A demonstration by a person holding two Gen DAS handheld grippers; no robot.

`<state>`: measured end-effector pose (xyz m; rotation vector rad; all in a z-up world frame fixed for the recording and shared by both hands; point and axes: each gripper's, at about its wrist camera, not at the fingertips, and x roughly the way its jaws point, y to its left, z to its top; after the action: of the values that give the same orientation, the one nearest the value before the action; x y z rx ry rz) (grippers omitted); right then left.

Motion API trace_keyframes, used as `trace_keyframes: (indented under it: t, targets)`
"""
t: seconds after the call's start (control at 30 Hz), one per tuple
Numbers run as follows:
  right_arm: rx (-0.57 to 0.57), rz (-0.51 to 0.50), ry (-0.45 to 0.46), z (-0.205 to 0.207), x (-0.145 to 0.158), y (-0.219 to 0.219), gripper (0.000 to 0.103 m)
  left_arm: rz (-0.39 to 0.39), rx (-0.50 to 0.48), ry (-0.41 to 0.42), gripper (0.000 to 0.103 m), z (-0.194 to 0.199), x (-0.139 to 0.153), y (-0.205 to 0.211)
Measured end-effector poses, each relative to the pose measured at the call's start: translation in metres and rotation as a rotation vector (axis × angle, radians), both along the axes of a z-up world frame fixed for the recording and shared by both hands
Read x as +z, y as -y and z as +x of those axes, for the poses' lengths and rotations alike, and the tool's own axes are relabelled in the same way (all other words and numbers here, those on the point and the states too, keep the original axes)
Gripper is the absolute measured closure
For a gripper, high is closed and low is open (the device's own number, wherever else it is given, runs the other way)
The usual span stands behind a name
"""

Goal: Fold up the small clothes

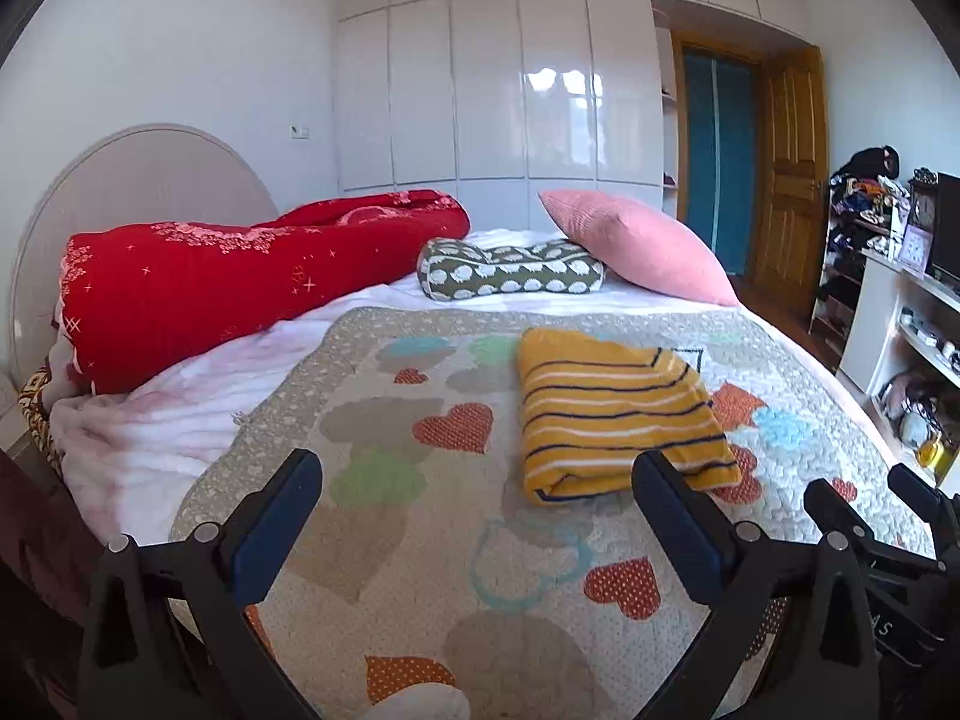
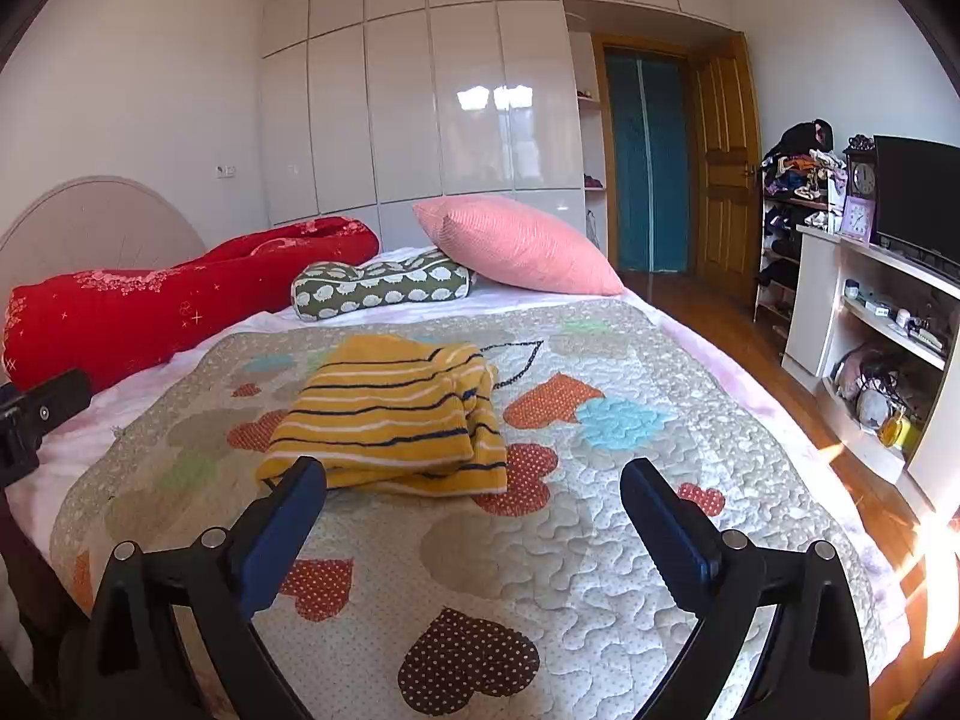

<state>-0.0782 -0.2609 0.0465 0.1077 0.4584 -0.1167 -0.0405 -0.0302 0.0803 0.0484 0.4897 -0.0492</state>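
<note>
A small yellow garment (image 1: 612, 408) with dark and white stripes lies folded into a rough rectangle on the heart-patterned quilt (image 1: 420, 540). My left gripper (image 1: 477, 468) stands open just short of the garment's near edge, nothing between its blue pads; the right finger overlaps the garment's near corner in the picture. In the right wrist view the same garment (image 2: 390, 414) lies ahead, slightly left, on the quilt (image 2: 600, 540). My right gripper (image 2: 474, 471) is open and empty, its left finger in front of the garment's near left corner. The right gripper's black fingers (image 1: 840, 510) show beside the left one.
A rolled red duvet (image 1: 210, 288), a green patterned pillow (image 1: 510, 270) and a pink pillow (image 1: 636, 246) lie at the head of the bed. White shelves (image 2: 870, 312) with clutter and a screen stand right of the bed, past a strip of wooden floor (image 2: 690, 300).
</note>
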Motion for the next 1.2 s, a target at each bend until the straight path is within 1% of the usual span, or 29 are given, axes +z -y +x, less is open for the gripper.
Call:
trace_keyframes:
  t: [0.1,0.23,0.4,0.8,1.07,1.2]
  targets:
    - [-0.003,0.011,-0.052,0.006,-0.011,0.003,0.003,0.008,-0.033,-0.050,0.000,0.005,-0.014,0.007]
    - [-0.011,-0.003,-0.083,0.009,-0.021,0.003,0.003,0.019,-0.065,-0.096,0.000,0.009,-0.026,0.014]
    - [-0.016,-0.004,-0.107,0.012,-0.027,-0.001,0.003,0.026,-0.074,-0.107,0.000,0.008,-0.030,0.018]
    - [-0.016,-0.023,-0.138,0.016,-0.034,-0.008,0.003,0.007,-0.077,-0.147,0.000,0.013,-0.035,0.015]
    - [-0.029,-0.070,-0.177,0.022,-0.043,-0.017,0.003,-0.015,-0.066,-0.188,0.000,0.020,-0.045,0.009]
    - [-0.050,-0.110,-0.196,0.024,-0.048,-0.019,0.003,-0.021,-0.062,-0.212,0.000,0.023,-0.052,0.009]
